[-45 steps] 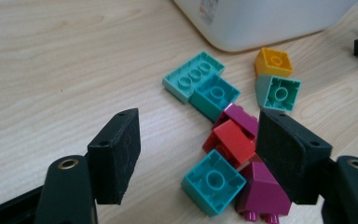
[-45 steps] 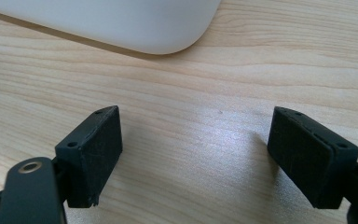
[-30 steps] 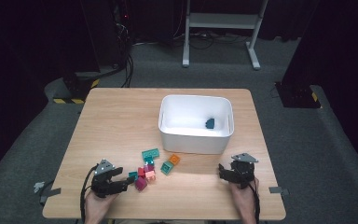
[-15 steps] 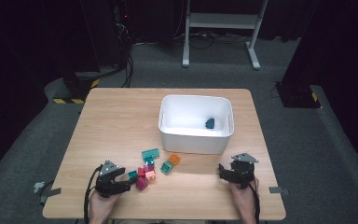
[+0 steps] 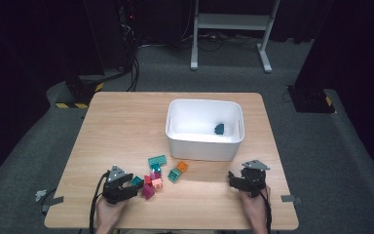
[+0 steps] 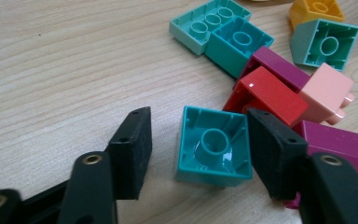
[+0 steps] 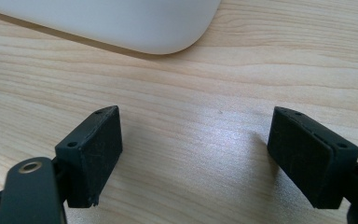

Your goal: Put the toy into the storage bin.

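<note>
— What carries everything?
— A pale wooden counter (image 5: 117,126), mid-frame in the high view, standing on grey carpet.
— And what lies directly on it?
— A white bin (image 5: 205,130) right of centre. Below it, toward the lower left, a cluster of toy bricks: a teal brick (image 6: 214,145) lying hollow side up, a red brick (image 6: 266,95), a magenta brick (image 6: 338,144), a pink brick (image 6: 328,92), an orange brick (image 5: 182,166).

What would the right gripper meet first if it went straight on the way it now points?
Probably the white bin: the right gripper, jaws open on bare table, points toward its rounded corner, though depth is hard to judge.
</note>
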Available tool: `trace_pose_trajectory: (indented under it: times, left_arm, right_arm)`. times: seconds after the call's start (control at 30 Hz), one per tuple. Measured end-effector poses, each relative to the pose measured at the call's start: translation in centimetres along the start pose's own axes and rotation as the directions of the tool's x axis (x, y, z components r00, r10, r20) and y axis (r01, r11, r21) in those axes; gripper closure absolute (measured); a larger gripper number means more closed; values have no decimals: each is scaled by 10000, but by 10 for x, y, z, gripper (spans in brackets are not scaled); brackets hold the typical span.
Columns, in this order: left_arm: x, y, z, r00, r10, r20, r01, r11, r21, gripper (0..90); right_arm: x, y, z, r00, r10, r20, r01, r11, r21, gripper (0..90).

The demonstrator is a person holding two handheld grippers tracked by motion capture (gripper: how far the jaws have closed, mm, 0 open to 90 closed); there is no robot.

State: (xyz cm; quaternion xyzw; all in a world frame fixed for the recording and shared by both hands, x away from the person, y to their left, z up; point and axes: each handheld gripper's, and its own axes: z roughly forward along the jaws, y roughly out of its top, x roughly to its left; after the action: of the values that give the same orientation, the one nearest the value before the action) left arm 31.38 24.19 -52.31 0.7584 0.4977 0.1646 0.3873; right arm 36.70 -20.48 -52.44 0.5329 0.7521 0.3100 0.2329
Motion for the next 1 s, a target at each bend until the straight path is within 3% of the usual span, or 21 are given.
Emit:
trace_pose_trajectory:
  times: [0.27, 0.73, 1.0]
  left_arm:
    - [0, 0, 2, 9998, 106, -183, -106, 9999, -7, 565]
    - [1, 3, -3, 9999, 53, -137, -54, 10000, -77, 577]
    - [5, 14, -12, 9999, -114, -2, 114, 9995, -278, 577]
  right_arm:
    - [0, 0, 0, 10000, 2, -12, -2, 10000, -9, 176]
    - [0, 0, 0, 10000, -2, 1, 2, 10000, -1, 176]
    - [0, 0, 0, 10000, 2, 1, -2, 10000, -1, 176]
